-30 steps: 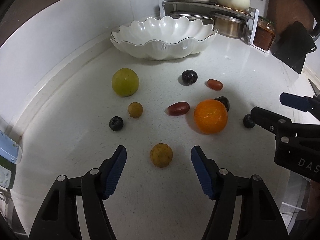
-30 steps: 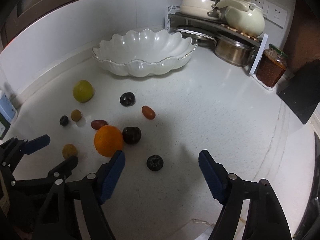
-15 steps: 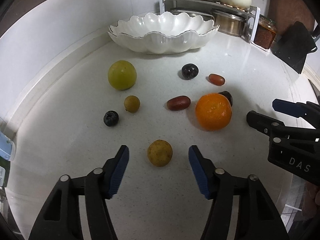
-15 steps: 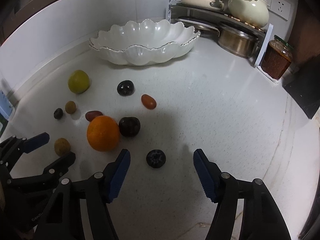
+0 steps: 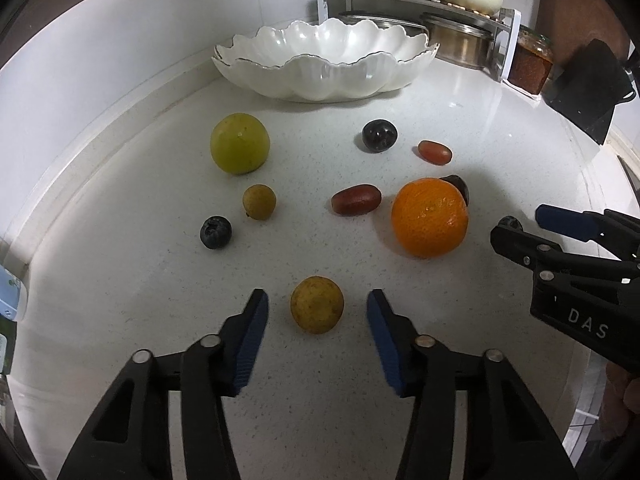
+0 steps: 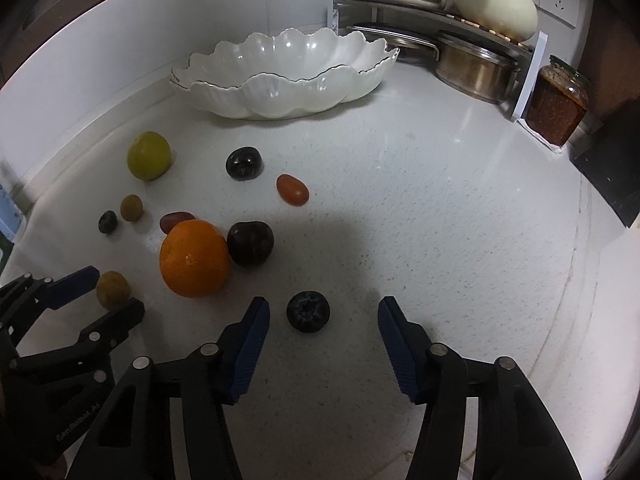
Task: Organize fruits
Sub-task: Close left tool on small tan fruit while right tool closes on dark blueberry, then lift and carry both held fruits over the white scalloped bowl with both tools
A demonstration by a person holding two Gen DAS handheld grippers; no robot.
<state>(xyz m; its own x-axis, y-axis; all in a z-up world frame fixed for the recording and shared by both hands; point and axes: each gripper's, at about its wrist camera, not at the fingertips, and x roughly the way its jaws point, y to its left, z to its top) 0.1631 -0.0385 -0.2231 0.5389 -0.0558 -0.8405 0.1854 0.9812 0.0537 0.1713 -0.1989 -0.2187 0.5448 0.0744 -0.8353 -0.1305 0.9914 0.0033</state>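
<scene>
Hovering over a white counter (image 5: 500,128), both tongs are lined up on small fruit. The left gripper (image 5: 316,312) has a small yellow-brown fruit (image 5: 317,304) sitting between its blue pads (image 5: 254,332), gaps on both sides, nothing touching. Its jaws have just been closing in and now stand fairly narrow. The right gripper (image 6: 322,316) is the same story with a blueberry (image 6: 308,311): jaws just been closing, berry between the pads but nearer the left one, not pinched.

The rest of the fruit is scattered on the counter beyond. An orange (image 5: 430,218) sits right of the middle, with a dark plum (image 6: 251,243) touching its far-right side. A reddish oval fruit (image 5: 356,199) lies just left of the orange. Further back are another dark plum (image 5: 379,136) and a small red tomato (image 5: 435,152). On the left are a green-yellow fruit (image 5: 240,143), a second small brown one (image 5: 259,201) and another blueberry (image 5: 216,232).

The white scalloped bowl (image 5: 324,76) sits at the far side, nothing in it that I can see.
</scene>
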